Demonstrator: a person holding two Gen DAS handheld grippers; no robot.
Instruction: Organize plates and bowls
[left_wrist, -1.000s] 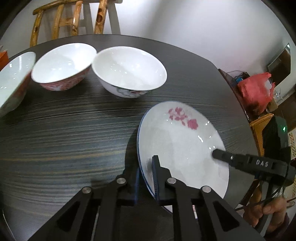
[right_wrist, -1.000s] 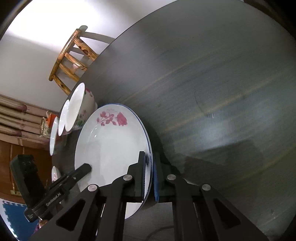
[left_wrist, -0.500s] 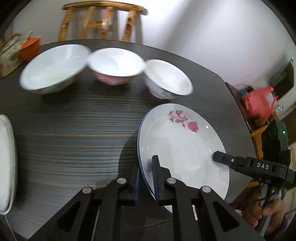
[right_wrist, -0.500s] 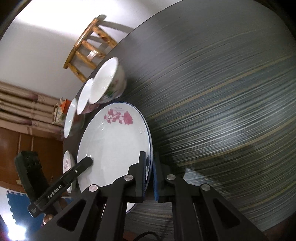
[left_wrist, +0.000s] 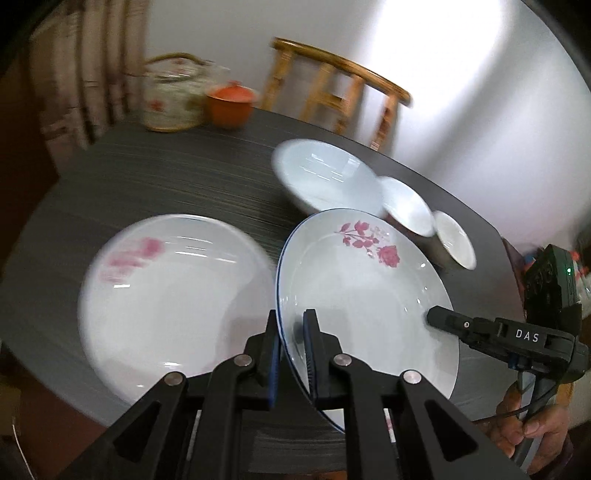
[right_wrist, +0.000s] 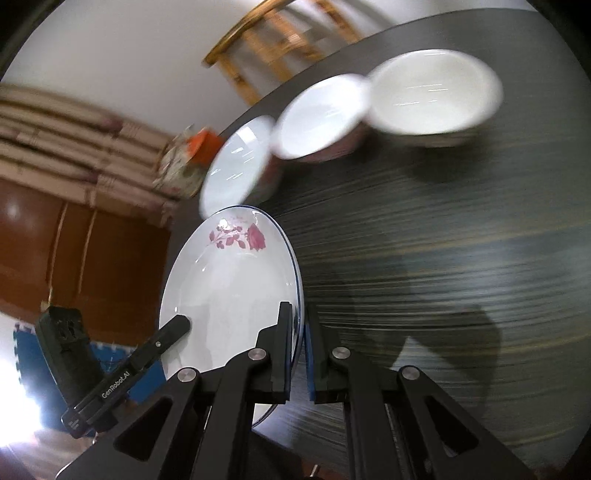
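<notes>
Second plate (left_wrist: 173, 295) now in view, both hand-held grippers clamping rose plate (left_wrist: 365, 291)

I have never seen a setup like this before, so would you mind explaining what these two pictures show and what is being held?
There is no robot here. A person holds a two-finger gripper in each hand, and each gripper carries a wide-angle camera looking along its fingers. One picture comes from the left gripper, the other from the right gripper; the black bars at the bottom are each gripper's own fingers.

Both grippers are shut on opposite edges of one rose plate, carried tilted above a dark table. In the left view the right gripper appears on the plate's far edge, with the person's hand below.

On the table lie a second plate and three white bowls, with a floral pot and an orange cup near the far edge. A wooden chair stands behind.
</notes>
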